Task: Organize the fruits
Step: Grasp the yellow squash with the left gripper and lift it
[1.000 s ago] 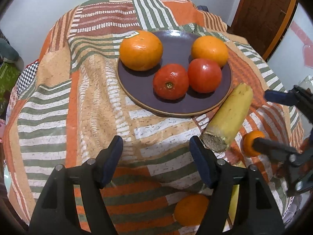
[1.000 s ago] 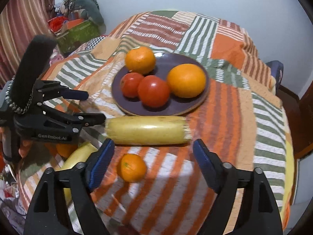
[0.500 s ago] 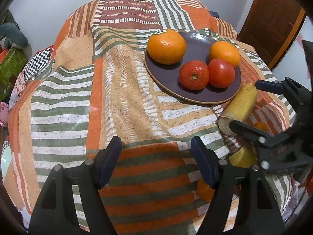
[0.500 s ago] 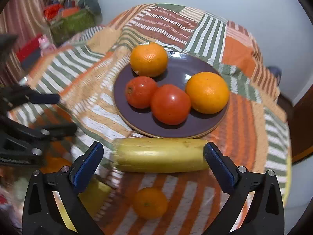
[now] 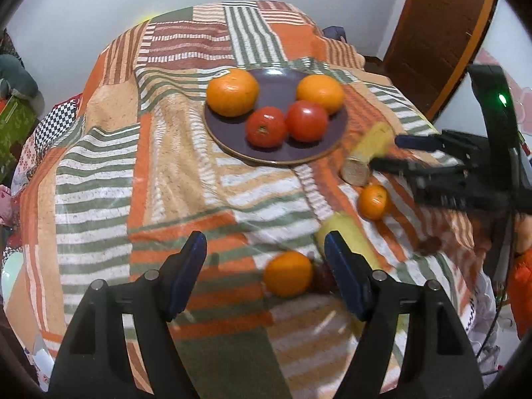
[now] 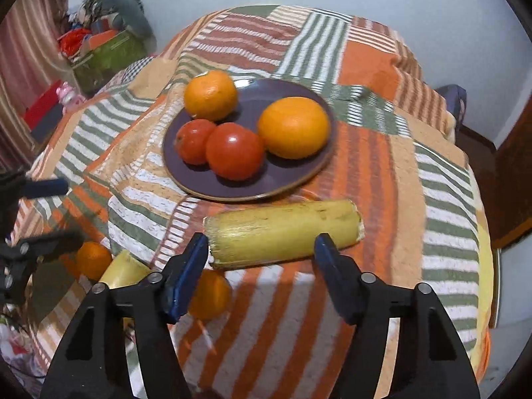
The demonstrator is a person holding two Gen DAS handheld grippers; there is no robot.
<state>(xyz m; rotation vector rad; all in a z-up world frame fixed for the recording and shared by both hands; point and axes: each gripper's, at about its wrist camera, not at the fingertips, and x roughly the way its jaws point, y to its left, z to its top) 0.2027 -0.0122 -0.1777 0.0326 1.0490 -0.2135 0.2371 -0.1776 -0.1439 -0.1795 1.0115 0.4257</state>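
A purple plate (image 5: 282,158) (image 6: 286,179) holds two oranges (image 5: 232,91) (image 6: 294,126) and two tomatoes (image 5: 306,121) (image 6: 234,151). A yellow cane piece (image 6: 282,232) (image 5: 369,148) lies on the cloth just in front of the plate. My right gripper (image 6: 261,257) is open and empty, its fingers straddling the cane's near side; it also shows in the left wrist view (image 5: 395,153). My left gripper (image 5: 266,262) is open and empty just above a small orange (image 5: 287,277). Another small orange (image 5: 374,201) (image 6: 209,292) and a second yellow piece (image 6: 124,269) lie nearby.
The round table is covered with a striped patchwork cloth (image 5: 173,173). A brown door (image 5: 439,33) stands to the right. Boxes and clutter (image 6: 103,50) sit on the floor to the left. A white wall lies behind.
My left gripper pulled back and up, showing more table. My right gripper moved forward and its fingers narrowed around the yellow cane piece.
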